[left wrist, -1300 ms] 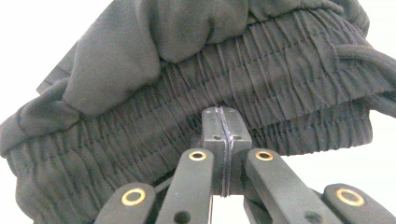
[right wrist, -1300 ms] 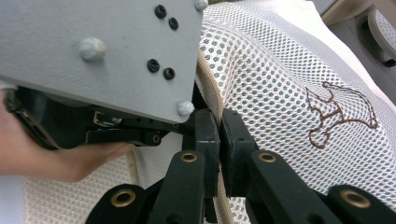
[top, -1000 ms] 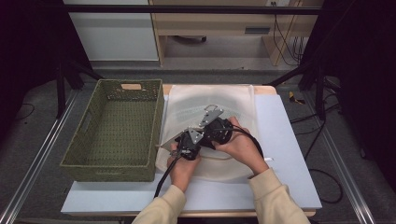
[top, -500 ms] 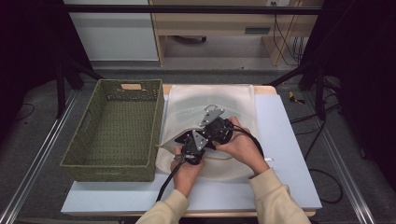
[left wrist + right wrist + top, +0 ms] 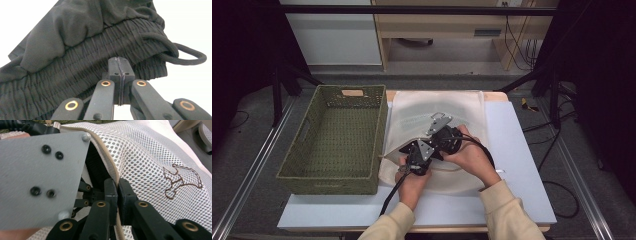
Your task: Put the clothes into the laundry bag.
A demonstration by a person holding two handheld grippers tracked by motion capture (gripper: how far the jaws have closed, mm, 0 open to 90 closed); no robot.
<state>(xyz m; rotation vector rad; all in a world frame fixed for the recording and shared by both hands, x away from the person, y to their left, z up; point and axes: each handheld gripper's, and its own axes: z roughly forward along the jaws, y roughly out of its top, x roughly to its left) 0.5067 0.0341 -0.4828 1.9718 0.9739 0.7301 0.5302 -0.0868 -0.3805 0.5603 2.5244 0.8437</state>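
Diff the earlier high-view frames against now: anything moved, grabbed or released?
Nothing visibly changed. Left gripper stays shut on the black garment, right gripper stays shut on the white mesh bag at its zipper edge. The green basket has not shifted.

Basket (image 5: pixel 332 140) at nine o'clock on the table (image 5: pixel 522 150), touching the mesh bag (image 5: pixel 437 107) spread at centre. Left gripper (image 5: pixel 404 150) and right gripper (image 5: pixel 438 120) side by side on the bag, left at eight o'clock of right. Garment (image 5: pixel 82 50) inside the bag, at twelve o'clock of the left gripper. Cabinet (image 5: pixel 332 32) beyond the table, at eleven o'clock.
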